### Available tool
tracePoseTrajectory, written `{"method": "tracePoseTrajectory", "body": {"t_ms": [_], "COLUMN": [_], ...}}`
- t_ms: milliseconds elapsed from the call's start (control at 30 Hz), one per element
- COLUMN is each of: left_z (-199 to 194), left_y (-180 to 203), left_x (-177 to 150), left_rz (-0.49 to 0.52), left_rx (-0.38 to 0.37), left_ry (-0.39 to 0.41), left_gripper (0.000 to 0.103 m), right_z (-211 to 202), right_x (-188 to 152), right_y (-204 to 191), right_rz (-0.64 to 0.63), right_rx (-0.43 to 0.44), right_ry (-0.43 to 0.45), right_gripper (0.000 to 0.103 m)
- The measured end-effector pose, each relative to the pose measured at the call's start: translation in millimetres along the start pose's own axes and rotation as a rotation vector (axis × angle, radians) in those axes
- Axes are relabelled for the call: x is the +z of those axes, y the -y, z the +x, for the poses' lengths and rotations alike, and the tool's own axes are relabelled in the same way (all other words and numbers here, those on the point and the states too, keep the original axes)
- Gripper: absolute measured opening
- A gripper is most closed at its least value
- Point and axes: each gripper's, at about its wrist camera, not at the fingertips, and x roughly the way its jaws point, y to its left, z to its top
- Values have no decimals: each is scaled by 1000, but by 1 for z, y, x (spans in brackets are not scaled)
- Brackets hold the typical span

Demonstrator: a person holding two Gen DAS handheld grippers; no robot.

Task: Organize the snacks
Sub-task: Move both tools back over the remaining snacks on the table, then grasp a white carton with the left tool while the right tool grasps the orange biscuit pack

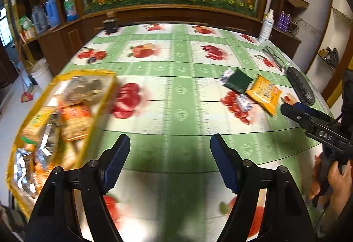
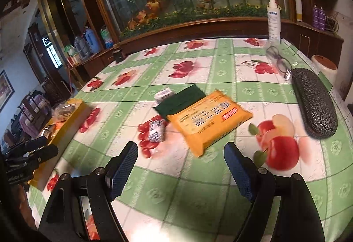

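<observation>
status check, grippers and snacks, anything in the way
Left gripper, right gripper open, empty. Yellow packet, green packet loose; yellow box part full. Path clear.

Table [image 2: 198, 186] carries snack packets [image 2: 209, 120], yellow box [image 1: 59, 122], perhaps spectacles [image 2: 278, 61].

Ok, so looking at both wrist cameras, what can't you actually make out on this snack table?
- Yellow box, left wrist view: motion blur smears the packets inside; their labels are unreadable, and its near corner runs behind the left gripper.
- Yellow box, right wrist view: far off at the left edge, partly behind the left gripper; contents barely visible.
- Orange packet, right wrist view: print blurred, unreadable.
- Green packet: partly under the orange packet.
- Right gripper, left wrist view: fingertips overlap; opening unclear there.
</observation>
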Motion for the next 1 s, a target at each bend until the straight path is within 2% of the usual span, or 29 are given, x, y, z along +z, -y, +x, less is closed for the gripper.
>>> {"method": "tracePoseTrajectory", "body": {"t_ms": [67,200,467,567,667,700,733,767,800,867,1000], "left_z": [16,47,104,115,116,116,114,113,112,110,107], "left_y": [17,49,107,114,108,103,97,92,86,74,50], "left_x": [7,23,49,49,46,45,45,45,45,46,43], "left_rz": [-7,-15,20,44,68,65,60,57,54,43,-3], "left_rx": [-31,-45,-82,-45,-3,0,0,1,0,-2,-19], "left_ry": [-21,-40,-129,-142,-106,-102,-93,-87,-85,-88,-92], "left_gripper": [75,75,75,75,74,72,64,52,45,20,17], "right_z": [5,12,8,10,15,17,20,24,28,38,56], "right_x": [5,11,13,16,20,20,20,20,20,19,23], "right_y": [8,24,42,47,49,48,47,47,45,41,40], "right_rz": [15,74,145,156,169,175,186,198,215,241,330], "right_rx": [-19,-64,-59,-53,-51,-53,-61,-68,-81,-123,-190], "right_ry": [-4,-11,13,12,-1,-4,-14,-26,-41,-59,-68], "right_gripper": [83,83,83,83,83,83,83,83,83,83,83]}}
